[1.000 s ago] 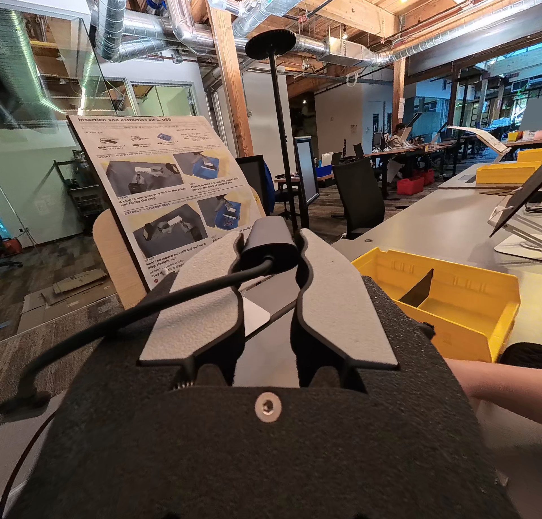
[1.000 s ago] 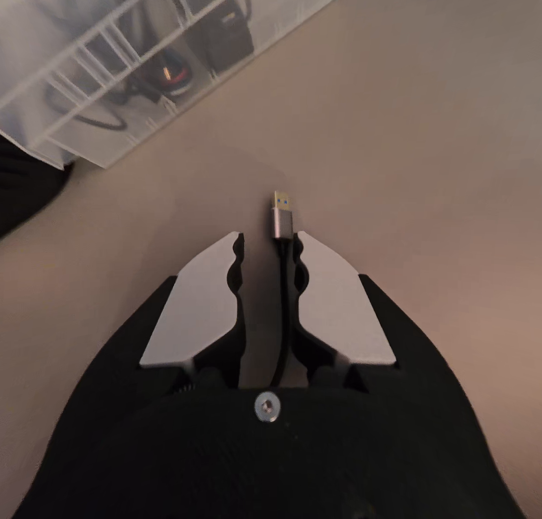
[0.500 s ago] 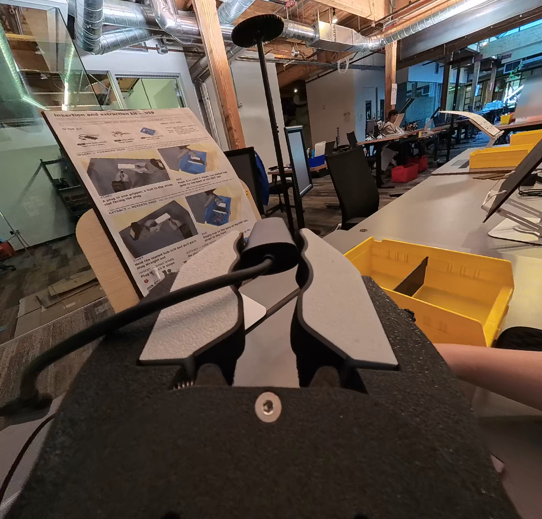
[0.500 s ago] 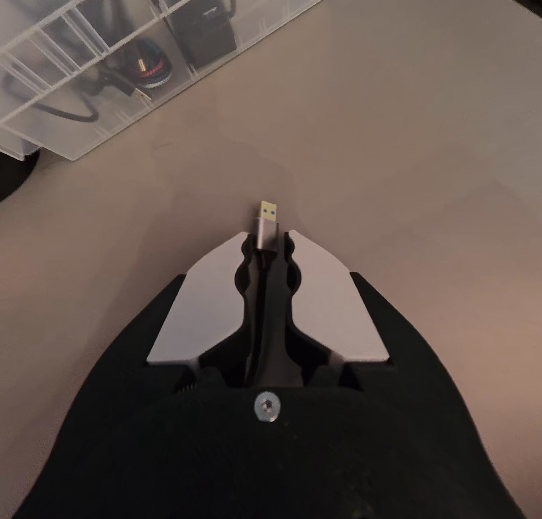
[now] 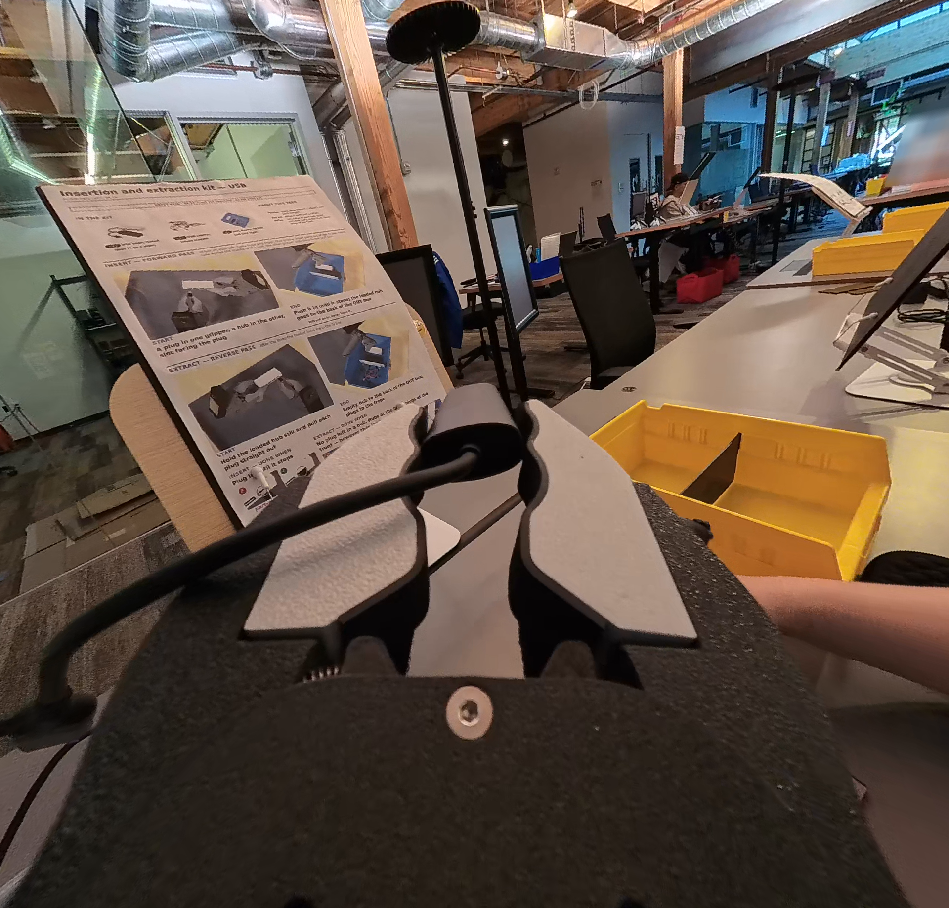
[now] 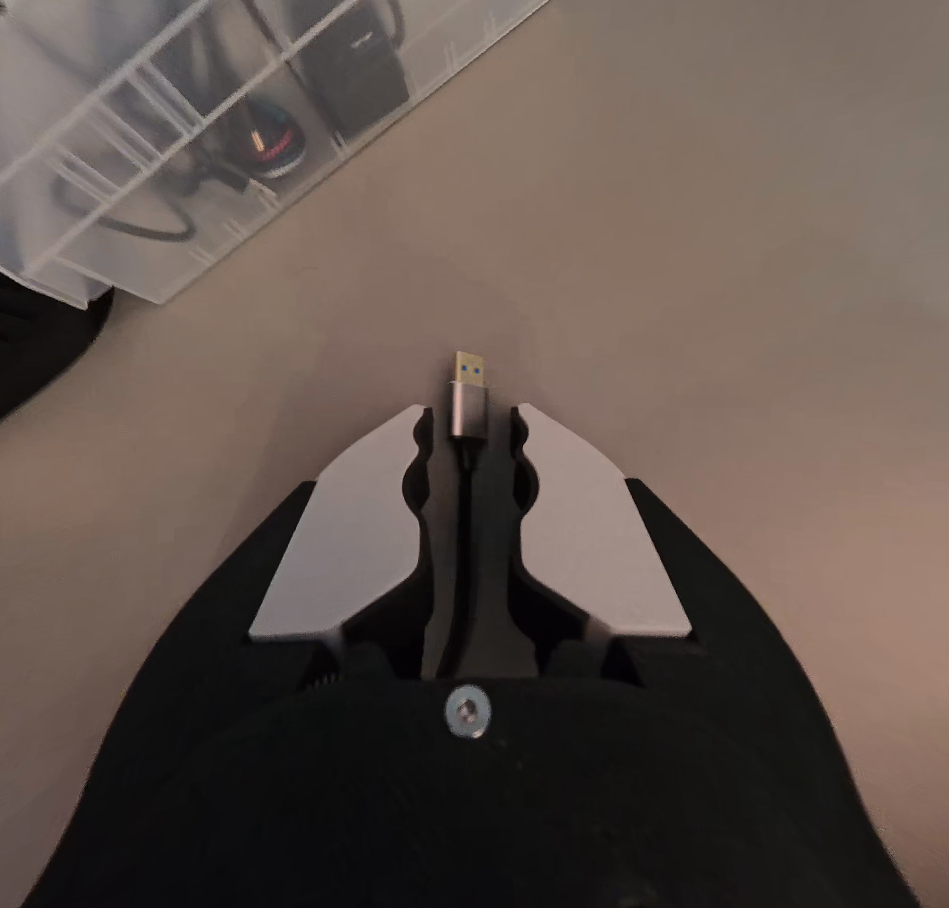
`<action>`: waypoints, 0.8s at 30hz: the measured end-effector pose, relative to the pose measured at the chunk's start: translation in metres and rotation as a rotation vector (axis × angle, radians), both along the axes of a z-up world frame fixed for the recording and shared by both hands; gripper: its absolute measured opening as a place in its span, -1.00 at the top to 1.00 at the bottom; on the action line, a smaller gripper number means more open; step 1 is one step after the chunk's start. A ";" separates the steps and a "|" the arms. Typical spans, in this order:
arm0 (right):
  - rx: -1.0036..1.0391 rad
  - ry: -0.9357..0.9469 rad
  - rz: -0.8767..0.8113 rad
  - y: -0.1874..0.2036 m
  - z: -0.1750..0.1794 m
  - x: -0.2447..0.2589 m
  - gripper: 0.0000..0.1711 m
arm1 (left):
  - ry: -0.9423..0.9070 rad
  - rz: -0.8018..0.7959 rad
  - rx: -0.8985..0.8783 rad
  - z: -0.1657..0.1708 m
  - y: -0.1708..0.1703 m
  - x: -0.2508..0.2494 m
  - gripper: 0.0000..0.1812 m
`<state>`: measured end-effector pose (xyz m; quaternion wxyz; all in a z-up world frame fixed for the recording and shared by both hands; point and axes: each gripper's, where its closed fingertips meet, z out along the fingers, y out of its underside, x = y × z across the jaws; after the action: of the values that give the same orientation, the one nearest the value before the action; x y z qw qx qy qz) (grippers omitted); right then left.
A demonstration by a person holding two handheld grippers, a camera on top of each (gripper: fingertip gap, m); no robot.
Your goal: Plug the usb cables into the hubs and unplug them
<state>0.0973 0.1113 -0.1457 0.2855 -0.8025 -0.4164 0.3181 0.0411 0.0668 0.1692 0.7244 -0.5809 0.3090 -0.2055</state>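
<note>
Left tongs [image 5: 472,424] are clamped on the dark hub [image 5: 475,429], raised above the bench [image 5: 744,349]. Right tongs [image 6: 470,413] stand parted around the plug [image 6: 468,406], not gripping; light, its cable limp, best pinched on the stiff metal sleeve

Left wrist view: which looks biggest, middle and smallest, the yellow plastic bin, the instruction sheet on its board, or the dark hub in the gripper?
As they look in the left wrist view:
1. White instruction sheet on its board
2. Yellow plastic bin, which looks nearly as big
3. Dark grey hub, shut in the left gripper

The hub is nearest, so its true size is smaller still.
</note>
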 end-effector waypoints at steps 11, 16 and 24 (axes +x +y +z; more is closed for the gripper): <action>0.024 -0.071 0.004 0.006 -0.005 0.001 0.76 | 0.018 -0.008 -0.005 -0.003 0.000 0.005 0.64; 0.012 -0.081 0.004 0.007 -0.007 0.002 0.79 | 0.020 -0.007 -0.002 -0.003 0.000 0.004 0.64; 0.138 -0.140 -0.006 -0.001 -0.009 0.001 0.68 | 0.019 -0.008 -0.001 -0.002 0.000 0.003 0.64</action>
<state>0.0987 0.1103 -0.1547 0.3110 -0.8024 -0.4539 0.2311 0.0444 0.0664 0.1668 0.7205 -0.5819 0.3179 -0.2029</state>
